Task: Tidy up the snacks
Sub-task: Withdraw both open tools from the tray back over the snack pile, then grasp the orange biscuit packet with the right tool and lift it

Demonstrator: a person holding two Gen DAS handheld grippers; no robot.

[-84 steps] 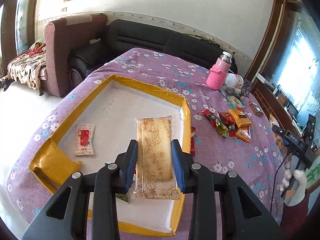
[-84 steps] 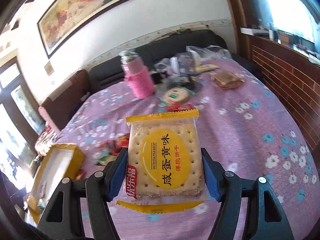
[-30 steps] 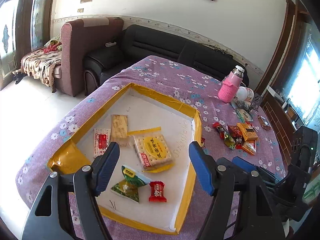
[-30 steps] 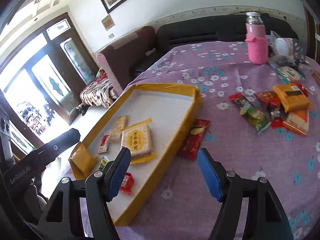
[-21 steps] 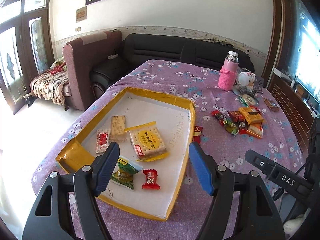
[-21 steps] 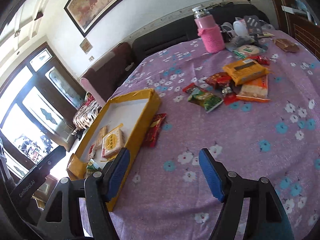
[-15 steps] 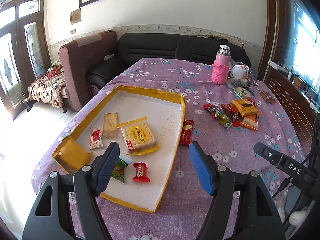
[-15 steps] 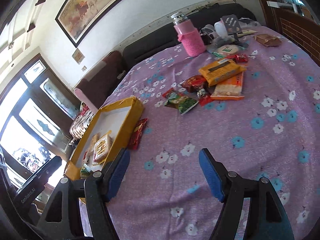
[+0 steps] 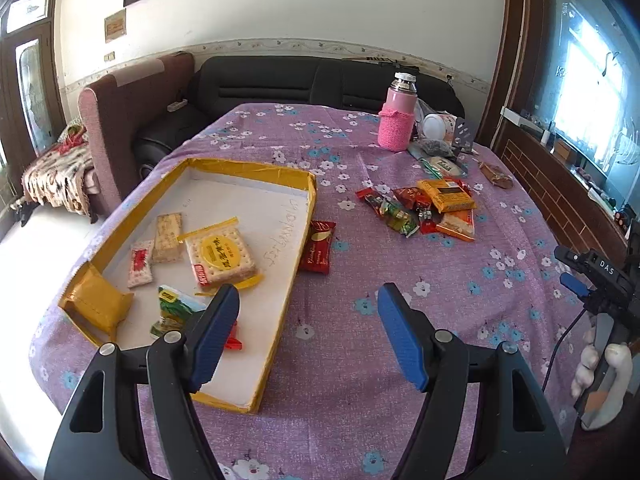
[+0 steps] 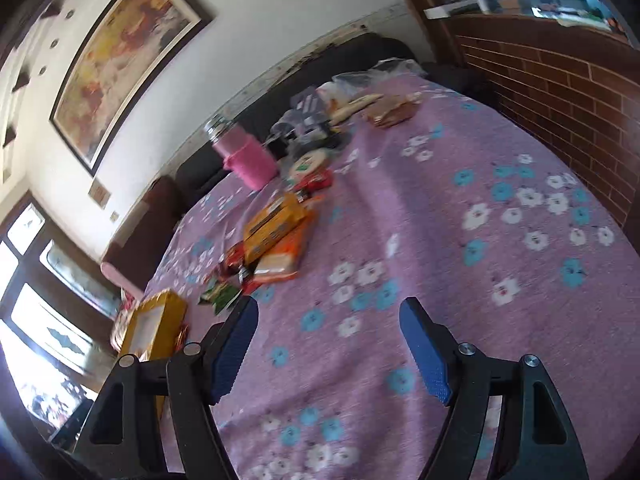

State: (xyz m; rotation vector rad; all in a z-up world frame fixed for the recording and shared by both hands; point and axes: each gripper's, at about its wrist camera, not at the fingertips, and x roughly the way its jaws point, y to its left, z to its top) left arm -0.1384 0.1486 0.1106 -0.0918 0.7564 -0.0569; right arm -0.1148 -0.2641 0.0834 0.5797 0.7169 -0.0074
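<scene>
I am seeing the left gripper hanging released over the table, nothing between its fingers. The yellow-rimmed tray is holding a square biscuit pack and several smaller packets. A red packet is lying just outside its right wall. The loose snack pile is sitting well apart (near the pink flask). The right gripper is opening, empty, over bare cloth; its view is blurred.
</scene>
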